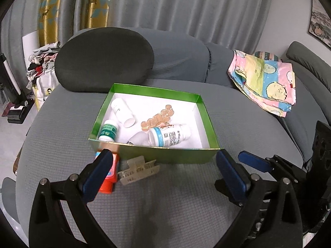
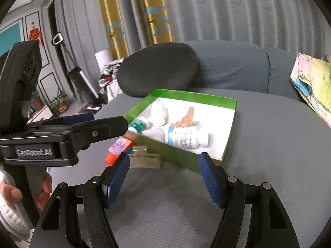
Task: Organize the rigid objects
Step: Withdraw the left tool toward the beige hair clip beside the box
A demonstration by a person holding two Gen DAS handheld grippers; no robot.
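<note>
- Both grippers – left gripper (image 1: 163, 161), right gripper (image 2: 164, 163) – gape empty.
- Green cardboard box (image 1: 165, 155): four white plastic bottles (image 1: 168, 135).
- One beige hair claw (image 1: 138, 170) outside.

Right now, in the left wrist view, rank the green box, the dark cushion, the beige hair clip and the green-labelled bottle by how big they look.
1. Green box
2. Dark cushion, close behind; it sits farther away, so that order is unsure
3. Beige hair clip
4. Green-labelled bottle
</note>
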